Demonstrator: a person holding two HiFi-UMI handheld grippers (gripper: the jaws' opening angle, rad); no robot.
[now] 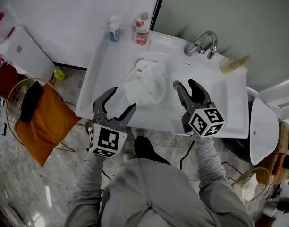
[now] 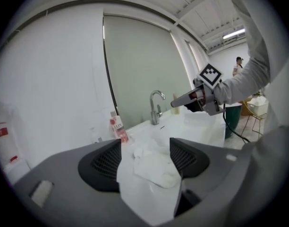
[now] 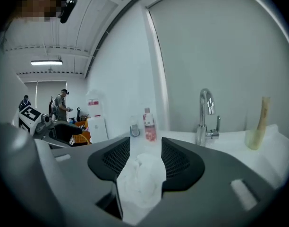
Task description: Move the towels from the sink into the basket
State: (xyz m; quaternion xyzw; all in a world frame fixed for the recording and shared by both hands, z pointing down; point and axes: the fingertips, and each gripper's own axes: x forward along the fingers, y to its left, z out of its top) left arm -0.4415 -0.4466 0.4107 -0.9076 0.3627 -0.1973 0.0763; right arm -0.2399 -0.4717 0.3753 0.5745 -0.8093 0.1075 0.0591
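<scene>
Head view: left gripper and right gripper, open and empty, flank the towel in the sink, likely to grab it.

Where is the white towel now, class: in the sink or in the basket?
In the sink. The towel lies crumpled in the sink; the basket stands apart, at the left, without it.

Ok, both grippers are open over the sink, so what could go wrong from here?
The towels lie bunched in one heap, so a pinch may lift only part. The basket stands on the floor off to the left, so a loose corner could drag or drop on the way.
</scene>
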